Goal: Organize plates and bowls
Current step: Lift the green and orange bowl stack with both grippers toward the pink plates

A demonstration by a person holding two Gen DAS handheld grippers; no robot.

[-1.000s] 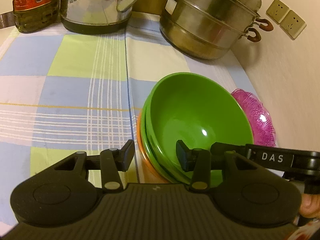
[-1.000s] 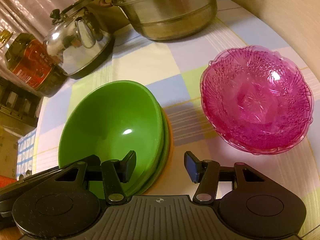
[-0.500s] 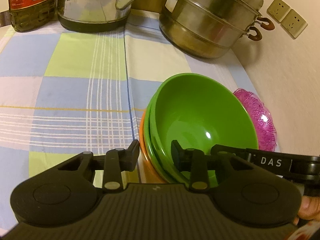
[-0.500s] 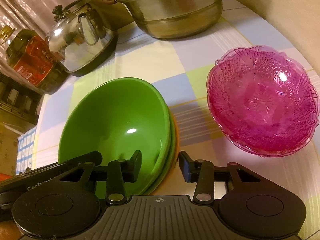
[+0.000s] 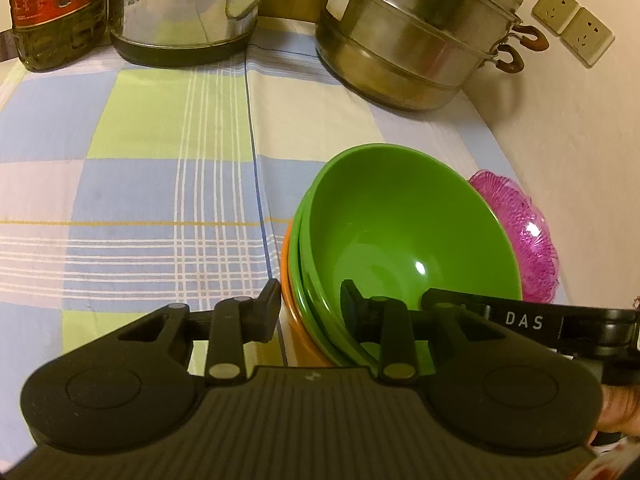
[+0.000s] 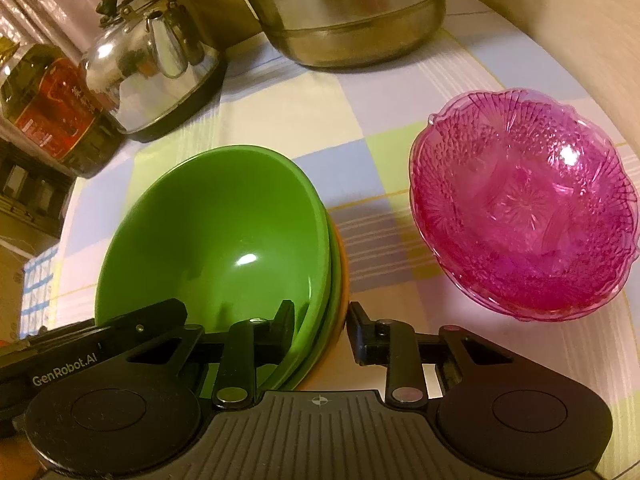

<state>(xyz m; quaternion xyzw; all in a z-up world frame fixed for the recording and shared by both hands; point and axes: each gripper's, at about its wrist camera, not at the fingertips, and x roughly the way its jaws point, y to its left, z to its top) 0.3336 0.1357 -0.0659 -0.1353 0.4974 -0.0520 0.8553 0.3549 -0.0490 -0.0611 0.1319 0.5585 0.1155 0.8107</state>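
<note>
While a stack of bowls (image 5: 400, 232) sits on a worktop (image 5: 160, 184) spread with a blue, green and cream checked cloth, two hand-held grippers close in on its near rim from opposite sides. The stack is two green bowls nested in an orange bowl (image 5: 296, 320) at the bottom. The left gripper (image 5: 310, 312) straddles the left edge of the rim, one of its fingers (image 5: 268, 312) outside against the orange bowl and the other inside the top green bowl; its jaws are closing with the rim between them, and whether the pads already press cannot be told. The right gripper (image 6: 320, 332) straddles the right edge the same way, its jaws also closing on the rim, with a sliver of gap showing beside the outer finger. Lettering on the right gripper's body, seen from the left wrist camera, reads "DAS"; lettering on the left gripper's body, seen from the right wrist camera, reads "GenRobot.AI". Just to the right of the stack stands a pink patterned glass bowl (image 6: 524, 208), apart from it. At the back are a steel steamer pot (image 5: 420, 28), a steel kettle (image 6: 152, 76) and an oil bottle (image 5: 56, 8) whose red label carries Chinese characters too small to read. Two wall sockets (image 5: 574, 24) sit on the wall at right.
</note>
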